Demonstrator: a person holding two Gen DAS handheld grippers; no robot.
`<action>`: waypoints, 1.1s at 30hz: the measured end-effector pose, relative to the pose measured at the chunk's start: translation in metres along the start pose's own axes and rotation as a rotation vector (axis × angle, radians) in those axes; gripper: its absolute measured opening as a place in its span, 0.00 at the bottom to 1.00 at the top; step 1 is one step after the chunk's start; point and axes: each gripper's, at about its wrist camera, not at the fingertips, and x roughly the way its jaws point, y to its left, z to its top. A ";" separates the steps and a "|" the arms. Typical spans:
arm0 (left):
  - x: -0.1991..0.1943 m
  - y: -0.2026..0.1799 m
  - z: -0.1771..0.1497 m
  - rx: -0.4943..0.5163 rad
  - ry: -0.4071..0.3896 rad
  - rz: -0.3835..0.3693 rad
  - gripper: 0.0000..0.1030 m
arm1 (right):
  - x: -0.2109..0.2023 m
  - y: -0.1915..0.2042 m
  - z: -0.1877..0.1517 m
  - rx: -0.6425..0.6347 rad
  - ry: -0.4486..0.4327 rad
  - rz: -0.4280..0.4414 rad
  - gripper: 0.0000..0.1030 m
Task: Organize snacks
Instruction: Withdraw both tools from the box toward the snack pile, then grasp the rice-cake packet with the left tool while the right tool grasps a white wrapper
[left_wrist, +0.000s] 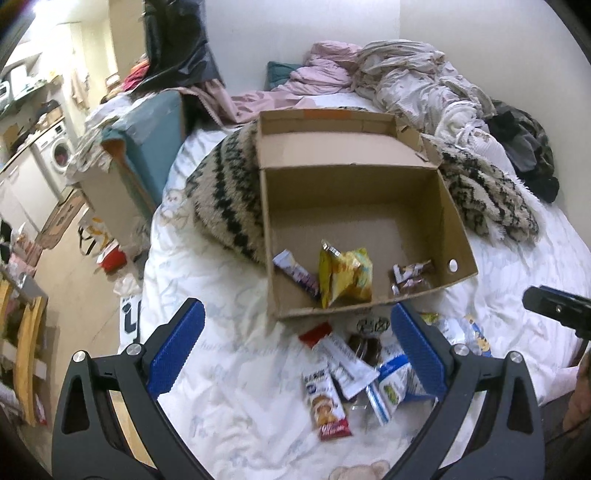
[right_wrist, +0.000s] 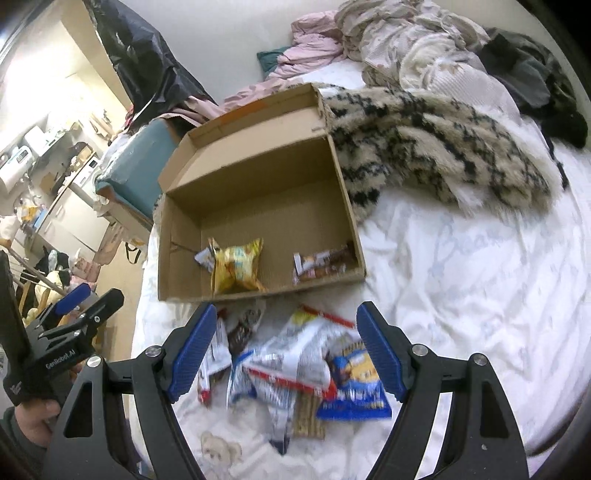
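Both hand-held grippers — left (left_wrist: 297, 345) and right (right_wrist: 286, 347) — hang open and empty over overlapping foil snack packets (right_wrist: 295, 365) on the white bed (right_wrist: 461, 295), so a pinch may snag two wrappers or bedsheet instead of one for the open brown cardboard box (right_wrist: 166, 273).

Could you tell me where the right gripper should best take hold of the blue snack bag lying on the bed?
Probably from above, across the blue bag's right half. It lies flat, its left edge tucked under the silver bag, and the open right gripper already hangs over it.

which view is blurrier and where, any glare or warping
Right wrist view: motion blur smears the snack pile and the bedsheet. Left wrist view: sharper, the cardboard box edges crisp. Both: fisheye bending, dark corners, bright washed-out room at upper left.
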 end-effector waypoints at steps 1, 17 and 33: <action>-0.001 0.001 -0.003 -0.010 0.006 0.001 0.97 | -0.002 -0.001 -0.004 0.005 0.005 0.000 0.78; 0.032 0.036 -0.056 -0.206 0.251 -0.005 0.92 | -0.006 -0.021 -0.041 0.077 0.064 -0.051 0.78; 0.128 0.002 -0.105 -0.274 0.564 -0.171 0.47 | 0.011 -0.031 -0.042 0.135 0.108 -0.049 0.78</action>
